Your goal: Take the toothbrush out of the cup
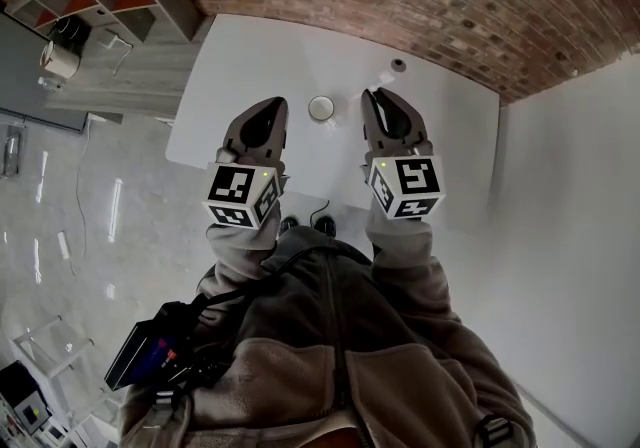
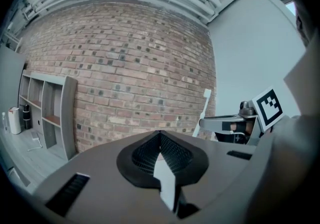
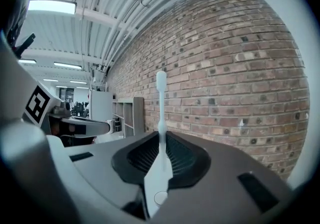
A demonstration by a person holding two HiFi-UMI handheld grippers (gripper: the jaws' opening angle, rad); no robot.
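Toothbrush (image 3: 161, 93), white, stands upright, clamped by its handle between the jaws of the right gripper (image 3: 161, 137); its head rises above them against the brick wall (image 3: 240, 68); it is out of the cup (image 1: 321, 108), which sits on the white table (image 1: 250, 66) between the two gripper tips in the head view; the left gripper (image 2: 160, 135) has its jaws pressed together on nothing.

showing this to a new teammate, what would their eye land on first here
The white toothbrush stands out first, clamped upright in the right gripper against the brick wall. In the head view both grippers hang over the white table, with the cup standing on it between their tips. The left gripper is shut on nothing.
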